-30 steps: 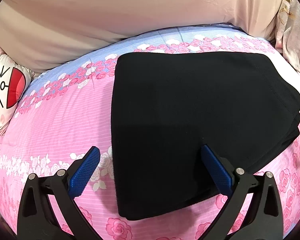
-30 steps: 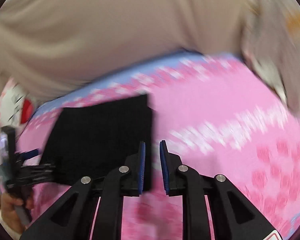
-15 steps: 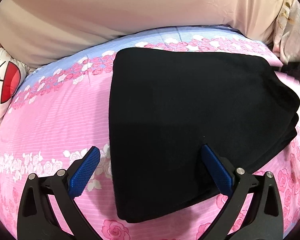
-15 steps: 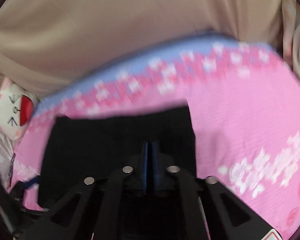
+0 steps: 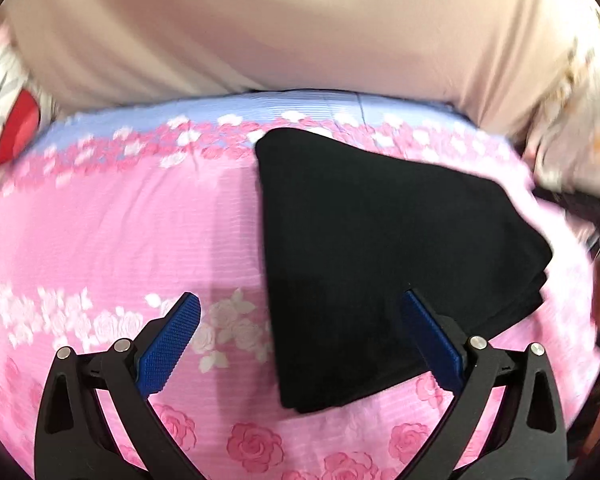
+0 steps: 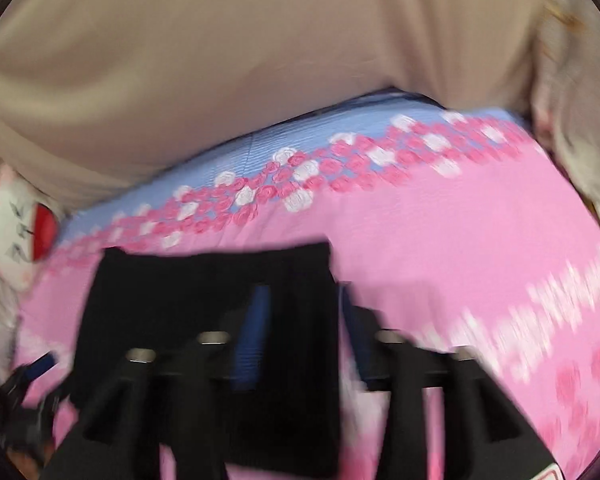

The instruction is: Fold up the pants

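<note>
At the far left edge of the bed (image 5: pixel 100 220) we note a white cartoon pillow (image 5: pixel 4 120) with a red mouth, well apart from the work. The bed carries a pink rose-print sheet with a pale blue band along its far edge, against a beige headboard cushion (image 5: pixel 300 32).

Left gripper (image 5: pixel 300 344): spread wide, holding nothing. Its left finger hangs over bare sheet, its right finger over the near part of the pants (image 5: pixel 380 248). We cannot tell whether that finger touches the cloth.

The pants lie toward the right half of the bed as a compact black bundle. The left edge is straight; stacked layers show at the right corner and the near edge. We judge the folding essentially done: no loose leg or waistband is visible.

Right gripper (image 6: pixel 304 320): the view is heavily blurred. The two blue pads appear parted, straddling the right edge of the pants (image 6: pixel 204 320), one over the cloth and one over the sheet. We see no cloth pinched between them.

Remaining, in our judgement: at most a light squaring of the stacked layers at the right corner, then withdrawal.
</note>
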Demonstrator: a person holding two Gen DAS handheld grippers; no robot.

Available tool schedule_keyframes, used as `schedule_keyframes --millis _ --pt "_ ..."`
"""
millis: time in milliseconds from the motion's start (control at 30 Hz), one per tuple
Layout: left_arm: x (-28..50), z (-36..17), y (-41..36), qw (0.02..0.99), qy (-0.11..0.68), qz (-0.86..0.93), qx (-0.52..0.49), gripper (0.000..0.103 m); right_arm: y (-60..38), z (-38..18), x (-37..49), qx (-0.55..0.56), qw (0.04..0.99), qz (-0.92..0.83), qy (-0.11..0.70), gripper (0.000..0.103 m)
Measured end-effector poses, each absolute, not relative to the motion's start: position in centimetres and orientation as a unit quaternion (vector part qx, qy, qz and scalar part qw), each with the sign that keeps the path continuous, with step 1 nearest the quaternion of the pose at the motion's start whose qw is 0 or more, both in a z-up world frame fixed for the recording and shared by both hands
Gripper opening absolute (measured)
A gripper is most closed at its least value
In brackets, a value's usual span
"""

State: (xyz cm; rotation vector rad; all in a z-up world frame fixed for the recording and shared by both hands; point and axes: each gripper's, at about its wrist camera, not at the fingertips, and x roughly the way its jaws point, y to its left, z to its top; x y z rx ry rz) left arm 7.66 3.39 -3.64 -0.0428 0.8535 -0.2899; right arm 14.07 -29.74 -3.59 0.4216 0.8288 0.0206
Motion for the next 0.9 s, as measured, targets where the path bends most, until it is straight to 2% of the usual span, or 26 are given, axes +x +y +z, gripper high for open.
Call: schedule_keyframes --millis 167,300,333,400,467,500,533,567,600,633,667,767,900 --pt "9.1 -5.5 5.4 0.883 0.437 -0.121 -0.125 0.098 -31.2 -7.8 8.9 0.313 0.849 0.050 0.423 0.058" --pt "10.1 -8.2 4.7 0.848 0.479 -0.142 -0.176 0.098 -30.6 -10.9 9.3 0.376 0.812 0.096 0.437 0.058" --pt "9.8 -8.0 4.4 0.858 0.463 -0.135 -0.174 0.098 -30.3 -11.5 9.4 0.391 0.801 0.110 0.439 0.059" --pt "9.8 -8.2 3.5 0.856 0.470 -0.136 -0.167 0.098 -29.7 -11.8 9.8 0.415 0.797 0.119 0.423 0.070" --pt "9.7 -8.0 2.6 0.856 0.474 -0.142 -0.152 0.098 -28.8 -11.5 10.3 0.403 0.806 0.116 0.418 0.072" --pt "9.8 -7.9 1.8 0.855 0.478 -0.148 -0.136 0.096 -28.6 -11.5 10.6 0.406 0.808 0.113 0.411 0.069" --pt "9.9 -7.8 1.3 0.854 0.478 -0.159 -0.130 0.078 -28.5 -11.7 10.9 0.413 0.806 0.117 0.407 0.055" --pt "9.9 -7.7 0.8 0.850 0.480 -0.172 -0.130 0.068 -28.4 -11.9 11.3 0.421 0.801 0.121 0.407 0.041" --pt "9.8 -7.5 0.7 0.851 0.480 -0.169 -0.131 0.064 -28.5 -11.7 11.4 0.428 0.801 0.123 0.401 0.037" --pt "9.8 -7.1 0.7 0.852 0.478 -0.169 -0.127 0.049 -28.4 -11.4 11.3 0.424 0.804 0.124 0.398 0.033" --pt "9.6 -6.4 0.9 0.853 0.475 -0.177 -0.126 0.040 -28.2 -10.4 11.0 0.411 0.812 0.128 0.394 0.032" --pt "8.9 -5.0 1.9 0.846 0.478 -0.195 -0.131 0.034 -28.0 -7.3 9.3 0.401 0.819 0.161 0.377 0.029" --pt "4.9 -2.8 3.0 0.830 0.493 -0.236 -0.111 0.035 -27.6 -4.6 5.0 0.357 0.833 0.173 0.385 0.028"
